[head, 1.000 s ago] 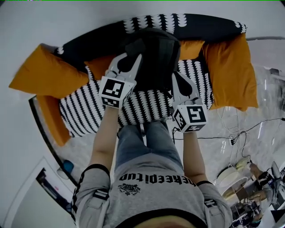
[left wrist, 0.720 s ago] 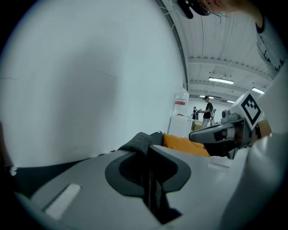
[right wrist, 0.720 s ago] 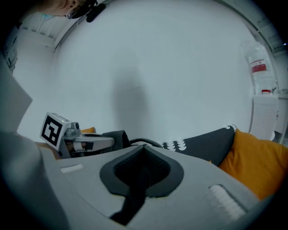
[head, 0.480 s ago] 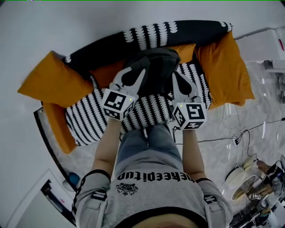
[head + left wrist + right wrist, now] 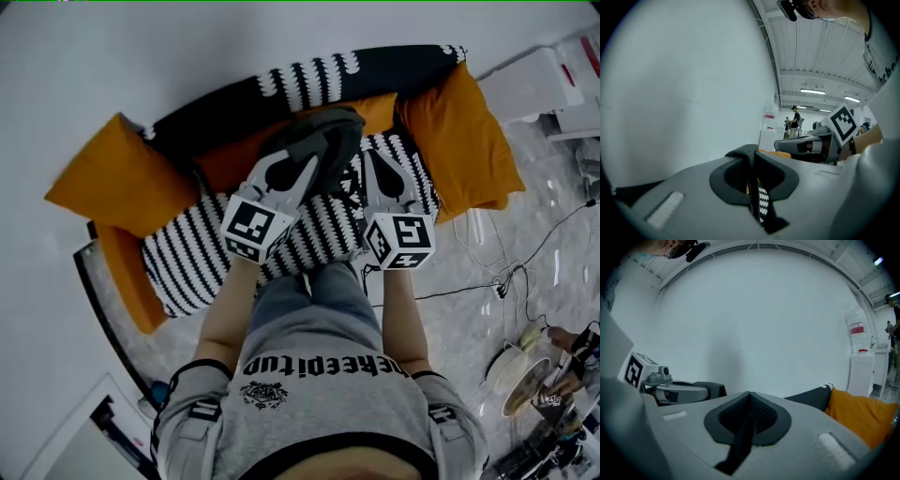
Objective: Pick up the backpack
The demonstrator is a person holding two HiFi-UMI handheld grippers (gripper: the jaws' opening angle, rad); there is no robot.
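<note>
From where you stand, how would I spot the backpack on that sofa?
Find the black-and-white patterned sofa against the white wall. At its middle, between the orange cushions, is the backpack. It is the only plain dark grey thing there.

A lab hall (with a sofa (image 5: 187, 255)), judging by ceiling strip lights (image 5: 812, 91) and loose cables (image 5: 500, 284)

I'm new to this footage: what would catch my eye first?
The dark grey fabric backpack is held up between the left claw and the right claw, each shut on it. Under it lies the black-and-white patterned sofa, with bright orange cushions at both ends.
</note>
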